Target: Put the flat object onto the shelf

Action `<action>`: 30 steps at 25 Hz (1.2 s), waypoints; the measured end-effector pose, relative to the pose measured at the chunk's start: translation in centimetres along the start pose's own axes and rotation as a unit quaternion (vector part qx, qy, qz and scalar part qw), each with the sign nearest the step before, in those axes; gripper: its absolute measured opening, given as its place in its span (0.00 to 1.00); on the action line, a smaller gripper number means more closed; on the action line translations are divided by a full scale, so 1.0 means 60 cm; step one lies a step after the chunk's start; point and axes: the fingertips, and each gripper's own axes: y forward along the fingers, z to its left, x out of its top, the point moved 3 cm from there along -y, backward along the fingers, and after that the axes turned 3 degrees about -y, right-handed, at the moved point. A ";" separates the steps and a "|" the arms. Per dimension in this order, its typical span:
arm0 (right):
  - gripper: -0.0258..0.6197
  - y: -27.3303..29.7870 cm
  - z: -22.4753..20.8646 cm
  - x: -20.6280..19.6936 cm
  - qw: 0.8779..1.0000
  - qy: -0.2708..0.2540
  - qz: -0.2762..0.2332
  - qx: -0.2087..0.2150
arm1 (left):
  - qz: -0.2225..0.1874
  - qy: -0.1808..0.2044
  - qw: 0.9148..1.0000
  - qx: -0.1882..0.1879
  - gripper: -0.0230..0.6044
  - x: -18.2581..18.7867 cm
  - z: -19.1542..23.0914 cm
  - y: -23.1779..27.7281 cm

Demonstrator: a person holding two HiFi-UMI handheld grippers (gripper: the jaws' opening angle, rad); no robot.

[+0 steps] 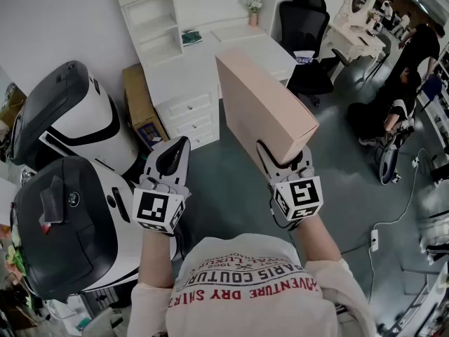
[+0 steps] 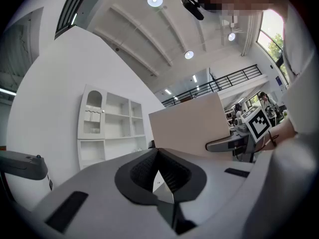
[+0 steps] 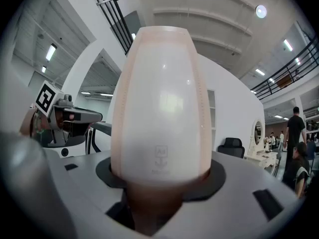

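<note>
Carry phase, box not yet at the shelf.

- Right gripper (image 1: pixel 284 161) (image 3: pixel 162 183): jaws closed partway on the near end of the flat cardboard box (image 1: pixel 263 107) (image 3: pixel 159 103), pads pressed against its two broad faces. Box stood on edge, projecting forward and upward from the gripper, unsupported at the far end.
- Left gripper (image 1: pixel 172 161) (image 2: pixel 162 176): jaws drawn together, nothing between them. Held level beside the right, apart from the box; the box (image 2: pixel 187 126) showed to its right in the left gripper view.
- White shelf unit (image 1: pixel 158 30) (image 2: pixel 107 126): sat on the left end of a white desk (image 1: pixel 245 51), well ahead of both grippers. Several open compartments; one in the head view held a small dark item, too small to name. Black office chair (image 1: pixel 305 27) to the right of the desk.

Judgement: transport was under way, placement not begun. Next move called for closing the gap to the desk, then choosing a compartment wide enough and turning the box to match its opening before sliding it in. With the grip at one end only, the far end could swing; the free left gripper could steady it.
</note>
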 end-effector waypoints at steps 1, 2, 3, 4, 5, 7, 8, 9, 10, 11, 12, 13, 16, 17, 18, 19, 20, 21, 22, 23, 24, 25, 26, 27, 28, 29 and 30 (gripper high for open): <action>0.47 0.002 0.002 0.001 1.000 0.001 0.000 -0.001 | 0.000 0.000 1.000 0.000 0.05 0.000 0.004 -0.001; 0.47 0.003 0.004 0.001 1.000 0.002 0.000 -0.002 | 0.000 0.000 1.000 0.000 0.05 -0.001 0.008 -0.002; 0.47 0.005 0.006 0.001 1.000 0.002 0.001 -0.002 | 0.000 0.000 1.000 0.000 0.05 -0.001 0.012 -0.004; 0.47 0.006 0.009 0.001 1.000 0.003 0.002 -0.003 | -0.001 -0.001 1.000 0.000 0.05 -0.002 0.016 -0.005; 0.47 0.008 0.011 0.001 1.000 0.005 0.003 -0.005 | -0.001 -0.001 1.000 0.000 0.05 -0.003 0.020 -0.007; 0.47 0.012 0.016 0.001 1.000 0.007 0.005 -0.008 | -0.001 -0.002 1.000 -0.001 0.05 -0.006 0.028 -0.009; 0.47 0.015 0.019 0.001 1.000 0.008 0.007 -0.009 | -0.001 -0.002 1.000 -0.001 0.05 -0.008 0.033 -0.010; 0.47 0.017 0.022 0.000 1.000 0.009 0.008 -0.011 | -0.001 -0.002 1.000 -0.001 0.05 -0.009 0.038 -0.011; 0.47 0.020 0.026 -0.001 1.000 0.011 0.010 -0.013 | -0.001 -0.003 1.000 -0.002 0.05 -0.012 0.043 -0.012; 0.47 0.022 0.029 -0.002 1.000 0.013 0.011 -0.016 | -0.001 -0.004 1.000 -0.003 0.05 -0.014 0.048 -0.013; 0.47 0.024 0.032 -0.004 1.000 0.016 0.013 -0.018 | 0.000 -0.004 1.000 -0.004 0.05 -0.018 0.053 -0.014; 0.47 0.027 0.035 -0.006 1.000 0.019 0.014 -0.021 | 0.001 -0.006 1.000 -0.004 0.05 -0.022 0.058 -0.015; 0.48 0.032 0.039 -0.018 0.999 0.029 0.021 -0.028 | 0.006 -0.014 1.000 -0.006 0.05 -0.039 0.073 -0.020; 0.48 0.035 0.038 -0.021 0.999 0.030 0.024 -0.029 | 0.009 -0.015 1.000 -0.006 0.05 -0.045 0.078 -0.019; 0.48 0.039 0.035 -0.025 0.999 0.031 0.026 -0.030 | 0.012 -0.016 1.000 -0.005 0.05 -0.051 0.083 -0.016; 0.48 0.046 0.031 -0.028 0.999 0.032 0.028 -0.031 | 0.016 -0.015 1.000 -0.004 0.05 -0.057 0.088 -0.012; 0.48 0.052 0.026 -0.033 0.998 0.034 0.030 -0.030 | 0.020 -0.015 1.000 -0.004 0.05 -0.064 0.092 -0.007; 0.48 0.060 0.019 -0.038 0.998 0.038 0.032 -0.028 | 0.023 -0.016 1.000 -0.004 0.05 -0.071 0.094 -0.001; 0.48 0.070 0.012 -0.043 0.998 0.042 0.033 -0.025 | 0.026 -0.017 1.000 -0.003 0.05 -0.076 0.096 0.005; 0.48 0.082 0.003 -0.046 0.998 0.046 0.031 -0.022 | 0.028 -0.016 0.999 -0.001 0.05 -0.080 0.099 0.012; 0.47 0.097 -0.007 -0.049 0.998 0.049 0.027 -0.018 | 0.028 -0.013 1.000 0.003 0.05 -0.081 0.104 0.022; 0.47 0.113 -0.018 -0.050 0.998 0.051 0.023 -0.015 | 0.028 -0.009 1.000 0.009 0.05 -0.081 0.110 0.035; 0.47 0.131 -0.030 -0.051 0.999 0.050 0.019 -0.011 | 0.028 -0.007 0.999 0.016 0.05 -0.081 0.115 0.050; 0.47 0.149 -0.043 -0.053 0.999 0.048 0.015 -0.005 | 0.027 -0.005 0.999 0.025 0.05 -0.082 0.120 0.066; 0.47 0.169 -0.056 -0.057 0.999 0.045 0.012 0.004 | 0.027 -0.004 0.999 0.034 0.05 -0.084 0.125 0.083; 0.47 0.191 -0.070 -0.061 0.999 0.044 0.010 0.014 | 0.027 -0.003 0.999 0.043 0.05 -0.086 0.128 0.101; 0.48 0.213 -0.086 -0.066 0.999 0.044 0.007 0.025 | 0.028 -0.001 0.998 0.053 0.05 -0.087 0.131 0.121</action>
